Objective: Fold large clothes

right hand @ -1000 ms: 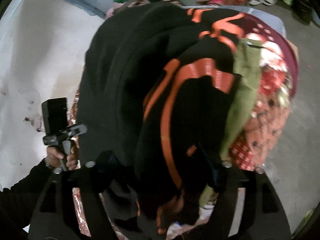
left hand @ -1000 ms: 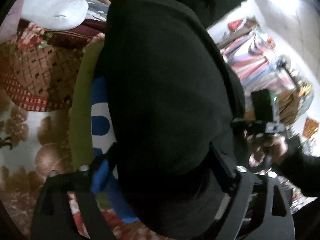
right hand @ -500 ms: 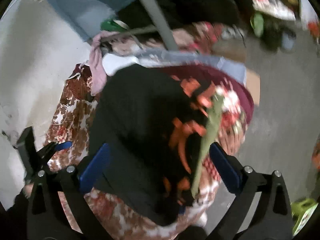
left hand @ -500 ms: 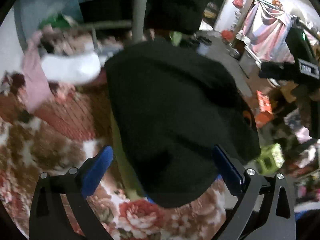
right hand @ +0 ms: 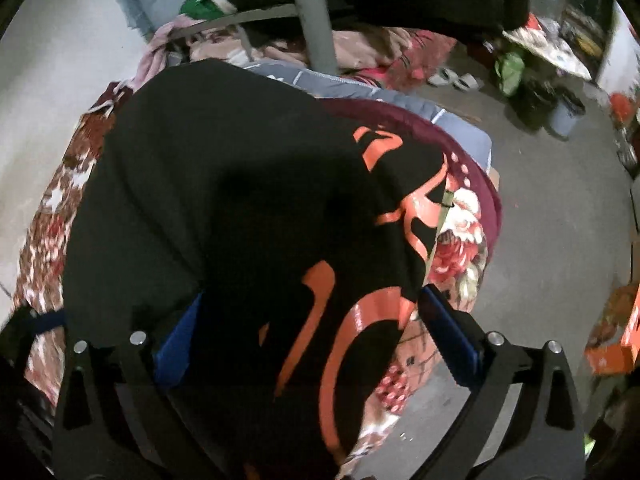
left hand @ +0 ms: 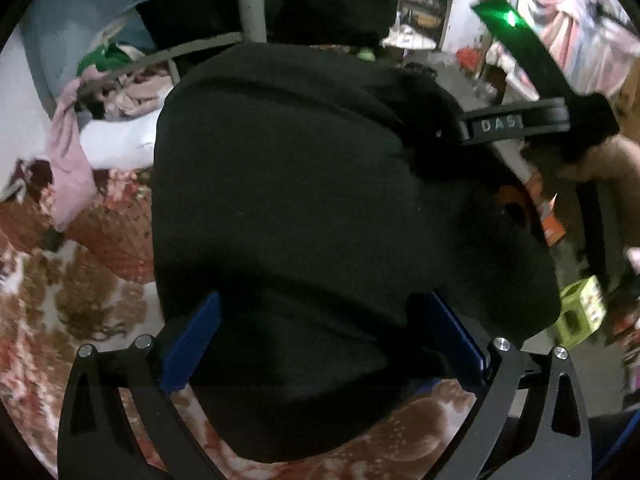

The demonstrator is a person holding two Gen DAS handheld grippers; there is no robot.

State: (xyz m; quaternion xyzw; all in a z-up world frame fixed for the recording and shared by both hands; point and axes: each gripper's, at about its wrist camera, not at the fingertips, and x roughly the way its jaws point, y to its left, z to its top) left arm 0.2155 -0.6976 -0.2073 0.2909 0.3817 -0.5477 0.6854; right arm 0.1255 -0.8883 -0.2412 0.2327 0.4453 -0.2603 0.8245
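Both claws stand wide, gripping nothing. The left gripper [left hand: 320, 344] has just been opening; its blue pads [left hand: 192, 344] flank the near edge of the black garment [left hand: 304, 208] without pressing on it. The garment lies in a folded heap on the floral blanket [left hand: 80, 304], filling the middle of the left wrist view from about 11 o'clock down to 6 o'clock. At 2 o'clock in that view the right gripper's black body shows with a green light, a hand [left hand: 604, 164] behind it.

The right gripper [right hand: 316, 336] has also just been opening, and its pads [right hand: 452, 340] sit clear on either side of the cloth. Here the garment's orange print [right hand: 340, 328] runs from 2 o'clock to 6 o'clock along its right edge. The blanket's maroon border [right hand: 472, 168] shows at 2 o'clock. A grey pole [right hand: 312, 12] rises at 12 o'clock, with a pile of mixed clothes [right hand: 360, 48] at its foot, and grey floor [right hand: 560, 216] lies at 3 o'clock.
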